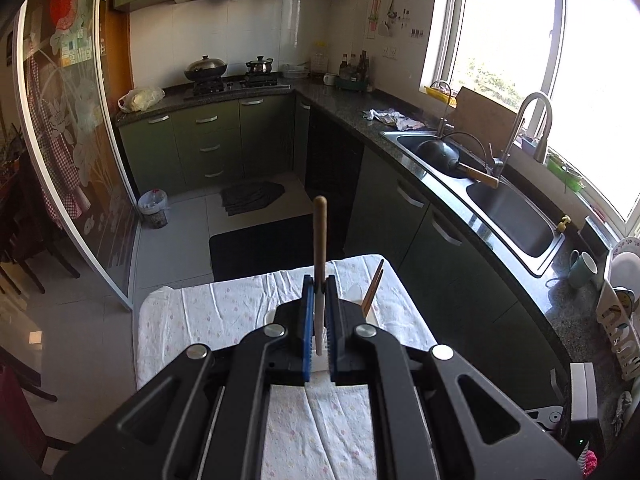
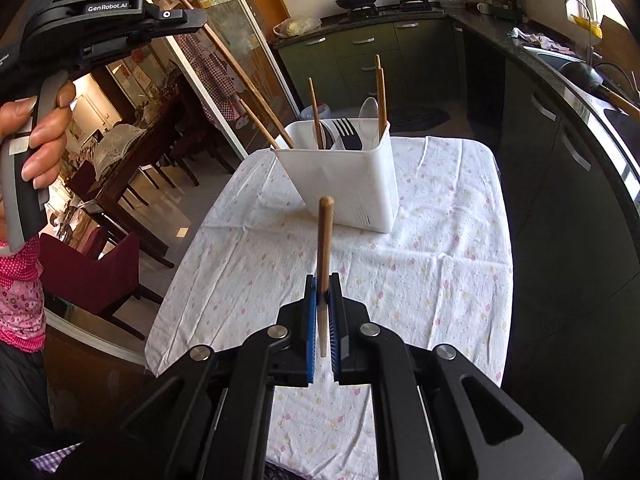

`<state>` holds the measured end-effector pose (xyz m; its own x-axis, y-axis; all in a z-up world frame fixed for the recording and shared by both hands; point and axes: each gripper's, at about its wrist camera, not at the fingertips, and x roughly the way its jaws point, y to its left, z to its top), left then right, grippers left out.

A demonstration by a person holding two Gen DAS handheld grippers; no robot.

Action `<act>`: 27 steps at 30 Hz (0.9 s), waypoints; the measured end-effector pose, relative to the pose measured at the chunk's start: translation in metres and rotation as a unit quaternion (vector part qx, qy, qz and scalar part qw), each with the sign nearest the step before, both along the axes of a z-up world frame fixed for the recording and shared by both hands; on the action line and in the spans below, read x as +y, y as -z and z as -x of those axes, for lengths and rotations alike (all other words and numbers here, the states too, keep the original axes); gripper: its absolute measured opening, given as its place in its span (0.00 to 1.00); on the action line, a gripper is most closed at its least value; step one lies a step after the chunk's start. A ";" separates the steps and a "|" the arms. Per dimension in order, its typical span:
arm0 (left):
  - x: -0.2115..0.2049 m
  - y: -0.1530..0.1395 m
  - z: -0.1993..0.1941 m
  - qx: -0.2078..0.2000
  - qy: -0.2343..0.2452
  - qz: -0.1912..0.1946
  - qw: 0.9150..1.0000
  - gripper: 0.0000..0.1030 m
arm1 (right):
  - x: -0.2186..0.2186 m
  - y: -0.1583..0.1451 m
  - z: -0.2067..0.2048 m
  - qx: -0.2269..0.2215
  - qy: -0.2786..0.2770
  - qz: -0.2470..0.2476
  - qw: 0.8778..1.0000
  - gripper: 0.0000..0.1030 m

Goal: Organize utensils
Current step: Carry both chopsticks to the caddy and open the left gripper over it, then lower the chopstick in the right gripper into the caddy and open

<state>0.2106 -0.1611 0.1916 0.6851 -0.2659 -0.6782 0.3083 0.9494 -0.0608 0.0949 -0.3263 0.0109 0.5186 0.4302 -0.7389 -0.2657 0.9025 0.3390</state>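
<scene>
My left gripper [image 1: 320, 280] is shut on a wooden chopstick [image 1: 320, 236] that stands upright between its blue pads. Under it, mostly hidden, is the white utensil holder [image 1: 372, 317]. In the right wrist view the holder [image 2: 352, 188] stands at the far end of the cloth-covered table [image 2: 440, 280]. It holds several chopsticks, a black fork [image 2: 346, 130] and a white spoon [image 2: 368, 110]. My right gripper [image 2: 324, 280] is shut on another wooden chopstick [image 2: 325, 240], short of the holder. The left gripper [image 2: 192, 20] hangs high on the left, its chopstick [image 2: 224, 52] slanting down toward the holder.
A person's hand [image 2: 40, 128] grips the left tool's handle. A dark red chair [image 2: 92, 276] stands left of the table. To the right runs a counter with a double sink [image 1: 512, 216], a green mug [image 1: 582, 270] and a dish rack [image 1: 616, 312].
</scene>
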 end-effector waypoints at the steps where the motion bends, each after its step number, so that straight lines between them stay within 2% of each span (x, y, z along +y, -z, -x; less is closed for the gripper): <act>1: -0.002 0.000 -0.004 -0.002 -0.004 -0.003 1.000 0.05 | -0.001 0.000 0.001 0.000 0.000 -0.001 1.000 0.06; 7: -0.008 0.018 -0.029 0.006 -0.020 -0.028 0.999 0.05 | -0.007 -0.009 -0.002 -0.009 0.006 -0.004 1.000 0.06; 19: -0.010 0.108 -0.069 0.084 -0.033 -0.076 0.993 0.06 | -0.009 -0.068 -0.031 -0.051 0.030 -0.006 0.998 0.06; 21: -0.010 0.111 -0.067 0.067 -0.038 -0.089 0.993 0.07 | -0.008 -0.078 -0.035 -0.058 0.034 -0.004 0.998 0.06; 24: -0.008 0.109 -0.067 0.074 -0.031 -0.078 0.994 0.08 | -0.006 -0.094 -0.045 -0.067 0.042 -0.001 0.997 0.06; 26: -0.007 0.108 -0.068 0.079 -0.027 -0.071 0.994 0.22 | -0.005 -0.104 -0.054 -0.074 0.052 0.000 0.996 0.06; 27: -0.006 0.108 -0.068 0.082 -0.027 -0.066 0.994 0.23 | -0.006 -0.110 -0.060 -0.077 0.058 0.000 0.995 0.06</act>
